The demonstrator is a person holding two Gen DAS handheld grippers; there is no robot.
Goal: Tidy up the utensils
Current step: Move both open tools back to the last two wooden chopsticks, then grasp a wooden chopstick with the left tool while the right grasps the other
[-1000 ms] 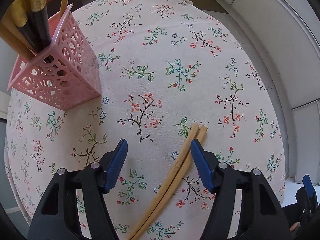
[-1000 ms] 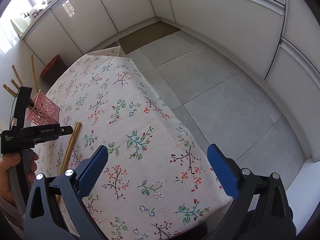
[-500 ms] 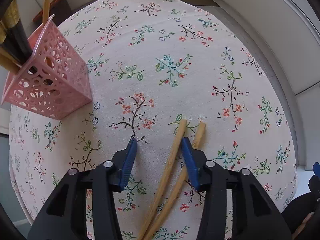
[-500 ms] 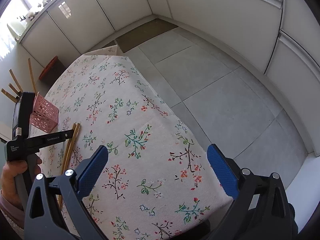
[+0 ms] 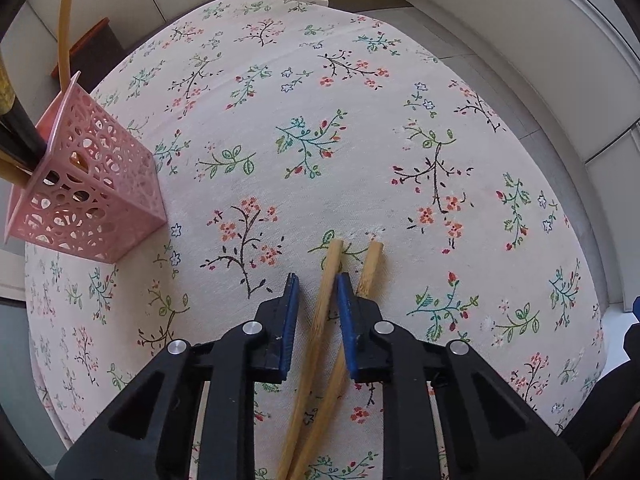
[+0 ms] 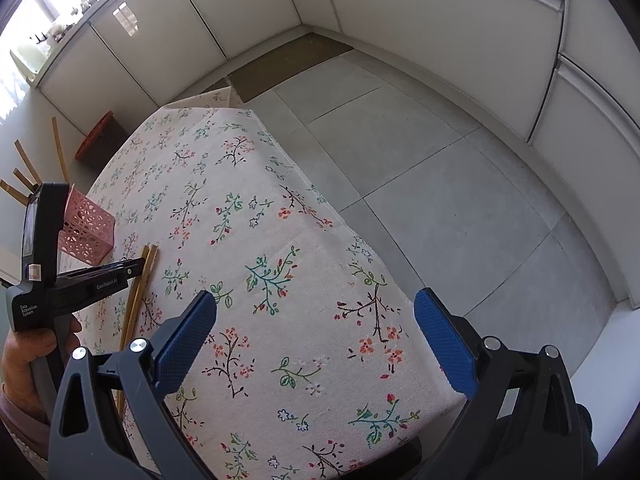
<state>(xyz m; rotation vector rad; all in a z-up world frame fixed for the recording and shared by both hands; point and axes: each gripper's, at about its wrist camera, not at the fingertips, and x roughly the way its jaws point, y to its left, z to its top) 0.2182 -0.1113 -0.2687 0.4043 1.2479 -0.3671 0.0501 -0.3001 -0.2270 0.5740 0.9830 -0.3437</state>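
Left wrist view: the left tool (image 5: pixel 316 312) sits low over the surface (image 5: pixel 360 128), its blue pads narrowed around one chopstick (image 5: pixel 320 320) of a pair; the pads are close on each side of it, but a small gap shows on the left, so whether it is truly clamped cannot be told. The second chopstick (image 5: pixel 370 264) lies outside the right pad, crossing under the first lower down, so the tool seems set to lift a single stick. Both are pale bamboo, long and thin with blunt square ends, lying flat on the flowered cloth with their ends pointing away from the camera. A pink openwork holder (image 5: pixel 92 196) stands at the left, well apart, already holding dark and wooden sticks; it is likely where this one belongs. Right wrist view: the right tool (image 6: pixel 316 344) hangs wide open over the near corner of the surface (image 6: pixel 224 184), holding nothing, probably waiting its turn. At far left the left tool (image 6: pixel 138 266), held in a hand (image 6: pixel 24 356), reaches over the chopsticks (image 6: pixel 138 296), with the holder (image 6: pixel 86 232) just behind.
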